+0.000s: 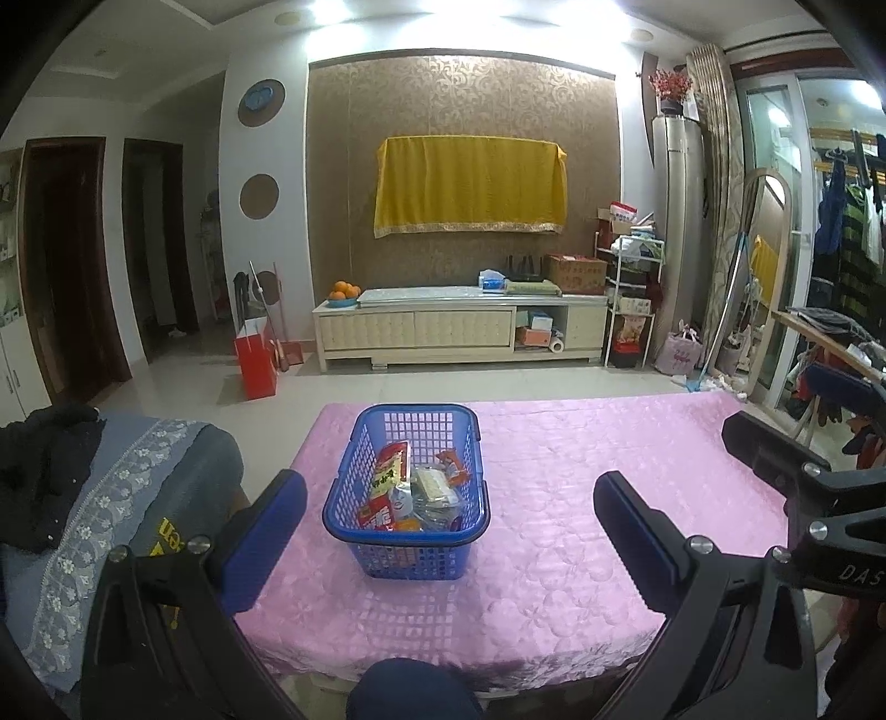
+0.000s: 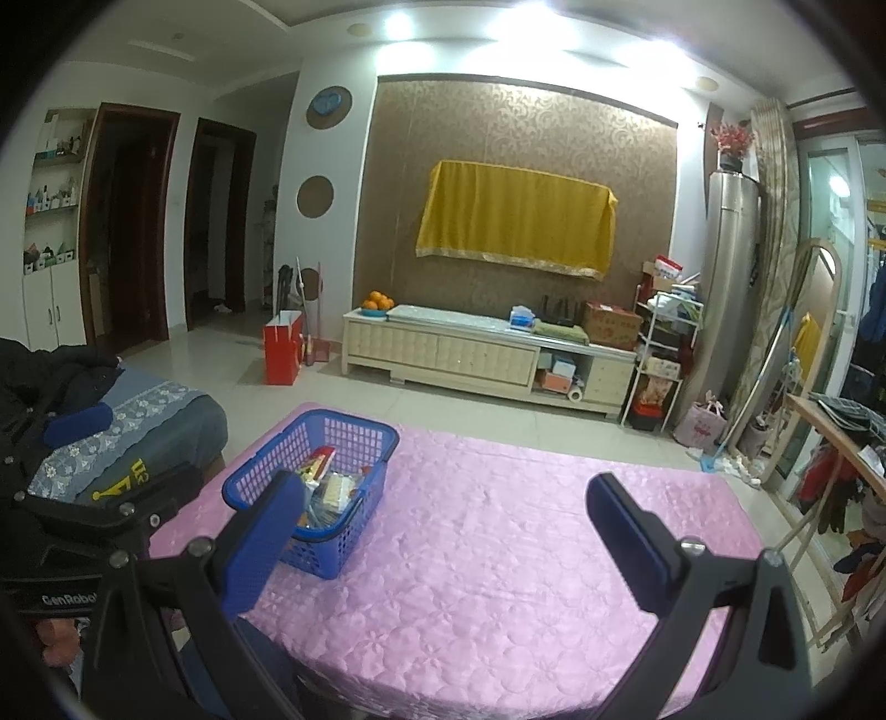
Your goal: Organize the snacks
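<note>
Holding my left gripper [image 1: 449,518] with jaws spread wide and empty above the near edge of the pink-covered table [image 1: 581,554]. Sitting just ahead between its fingers is the blue basket [image 1: 354,487], snack packets [image 1: 412,493] piled inside. I'm keeping my right gripper [image 2: 451,515] beside the basket's right, jaws also wide apart, gripping nothing.

Straight ahead, a patterned brown wall [image 1: 465,99] is seen, draped with a yellow cloth [image 1: 469,185]. Below it a cream cabinet [image 1: 459,329] is set on pale tiles [image 1: 183,382]. Dark doorways [image 2: 130,221] are seen left, ceiling lights [image 2: 398,25] overhead.
</note>
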A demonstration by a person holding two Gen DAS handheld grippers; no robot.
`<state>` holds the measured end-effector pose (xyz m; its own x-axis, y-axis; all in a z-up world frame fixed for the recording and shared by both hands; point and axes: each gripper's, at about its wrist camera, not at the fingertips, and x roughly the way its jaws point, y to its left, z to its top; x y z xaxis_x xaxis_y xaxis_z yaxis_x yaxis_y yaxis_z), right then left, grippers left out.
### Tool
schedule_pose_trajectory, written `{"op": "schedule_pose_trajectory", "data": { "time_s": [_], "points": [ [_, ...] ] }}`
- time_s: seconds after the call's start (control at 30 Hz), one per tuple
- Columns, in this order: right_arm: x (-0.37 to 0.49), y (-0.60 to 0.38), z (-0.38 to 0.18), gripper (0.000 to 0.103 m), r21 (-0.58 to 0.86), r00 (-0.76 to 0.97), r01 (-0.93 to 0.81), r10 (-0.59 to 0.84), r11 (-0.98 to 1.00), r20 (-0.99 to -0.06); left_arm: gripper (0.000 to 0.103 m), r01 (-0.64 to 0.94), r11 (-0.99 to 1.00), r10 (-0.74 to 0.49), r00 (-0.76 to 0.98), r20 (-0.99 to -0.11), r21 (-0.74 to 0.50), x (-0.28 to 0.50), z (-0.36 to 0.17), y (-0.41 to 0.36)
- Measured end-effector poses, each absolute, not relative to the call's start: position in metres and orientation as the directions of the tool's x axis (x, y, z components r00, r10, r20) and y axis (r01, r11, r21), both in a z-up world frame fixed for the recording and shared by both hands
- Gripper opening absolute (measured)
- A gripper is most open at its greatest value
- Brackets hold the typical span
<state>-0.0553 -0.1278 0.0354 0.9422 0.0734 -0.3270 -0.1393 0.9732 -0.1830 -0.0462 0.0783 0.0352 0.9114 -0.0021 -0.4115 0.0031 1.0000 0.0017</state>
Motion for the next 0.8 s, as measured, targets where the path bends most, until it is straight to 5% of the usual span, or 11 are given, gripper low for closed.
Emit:
{"op": "schedule_pose_trajectory", "data": {
  "time_s": [0.8],
  "points": [
    [-0.0557, -0.1318, 0.0390, 0.103, -0.189, 0.937, -0.139, 0.067, 0.972, -0.344, 0.103, 0.002, 1.000, 0.000, 0.914, -0.407, 0.006, -0.0522, 0.0377, 0.0728]
  ]
}}
